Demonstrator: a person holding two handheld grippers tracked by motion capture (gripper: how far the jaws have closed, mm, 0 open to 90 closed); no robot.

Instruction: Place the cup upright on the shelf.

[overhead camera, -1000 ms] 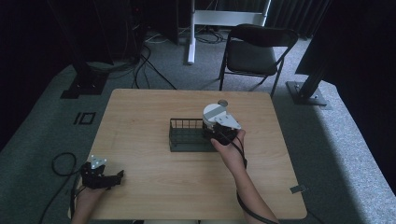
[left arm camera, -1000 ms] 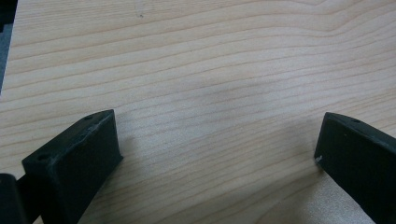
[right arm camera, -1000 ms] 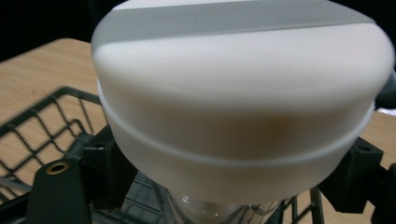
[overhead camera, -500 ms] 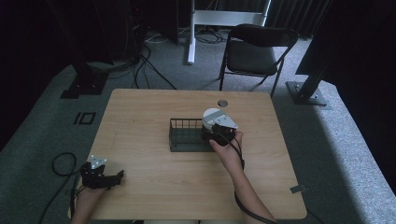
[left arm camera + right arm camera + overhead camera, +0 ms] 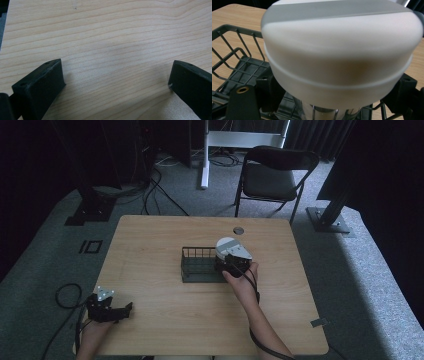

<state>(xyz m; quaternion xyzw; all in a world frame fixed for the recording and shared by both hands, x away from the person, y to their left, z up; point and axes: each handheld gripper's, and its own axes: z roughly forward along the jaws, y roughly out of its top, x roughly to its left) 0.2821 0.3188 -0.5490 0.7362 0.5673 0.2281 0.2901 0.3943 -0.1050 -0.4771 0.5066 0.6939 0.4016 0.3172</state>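
A dark wire basket [image 5: 197, 265] stands in the middle of the wooden table [image 5: 165, 240]. My right gripper [image 5: 231, 262] is at the basket's right end, shut on a container with a wide white cap [image 5: 226, 245]. In the right gripper view the white cap [image 5: 342, 50] looms close, and the container's clear body drops between the jaws of my right gripper [image 5: 335, 102] into the basket [image 5: 234, 57]. My left gripper [image 5: 117, 311] rests at the table's front left corner. Its jaws stand wide apart over bare wood, so my left gripper [image 5: 117, 82] is open and holds nothing.
A small round grommet [image 5: 238, 230] sits in the table top behind the basket. A black folding chair [image 5: 275, 170] stands beyond the far edge. Cables [image 5: 65, 295] lie on the floor at the left.
My right gripper has moved slightly left and toward the basket with the container in it. The left gripper has not moved.
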